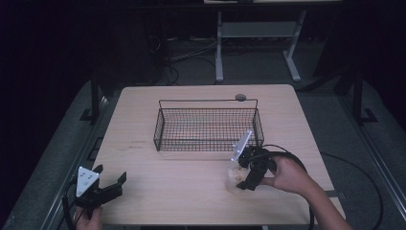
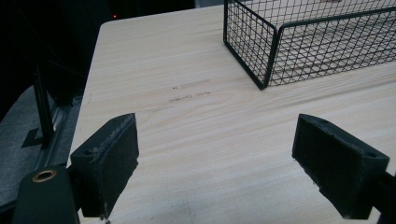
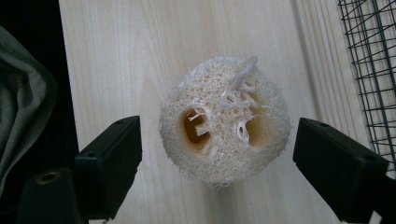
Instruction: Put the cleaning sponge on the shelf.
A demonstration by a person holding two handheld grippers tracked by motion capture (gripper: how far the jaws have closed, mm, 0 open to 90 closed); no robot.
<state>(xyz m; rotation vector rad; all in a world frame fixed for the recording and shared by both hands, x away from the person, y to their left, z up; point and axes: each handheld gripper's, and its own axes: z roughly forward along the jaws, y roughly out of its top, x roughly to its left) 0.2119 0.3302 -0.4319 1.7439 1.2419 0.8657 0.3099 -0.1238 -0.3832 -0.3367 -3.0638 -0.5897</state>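
Loofah sponge [image 1: 235, 178], a pale round slice, lies on the light wooden table [image 1: 191, 191] toward its near right part, just in front of the near right corner of the black wire basket [image 1: 208, 125]. In the high view the right gripper [image 1: 242, 176] hangs directly over it, held by the person's right hand [image 1: 287, 173], with its grey plate tilted up toward the basket. The basket stands mid-table with a thin handle bar across its far side and a small dark round disc [image 1: 240, 97] on the table behind it. The left gripper [image 1: 111, 179] sits at the near left corner, well apart from everything else, with bare wood between it and the basket. Dark floor surrounds the table on all sides, and a white table frame [image 1: 258, 43] stands beyond the far edge.

From the left gripper view, the jaws stand wide apart with nothing between them. Bare tabletop stretches ahead, the basket's corner [image 2: 266, 70] rises at upper right, and the table's left edge drops to dark floor.

From the right gripper view, the loofah [image 3: 224, 120] lies flat, its fibrous holes facing up. The jaws are spread wide on either side of it, neither pad touching. The basket mesh [image 3: 373, 70] stands close at the right, and the table edge runs down the left, with grey cloth [image 3: 23, 107] beyond.
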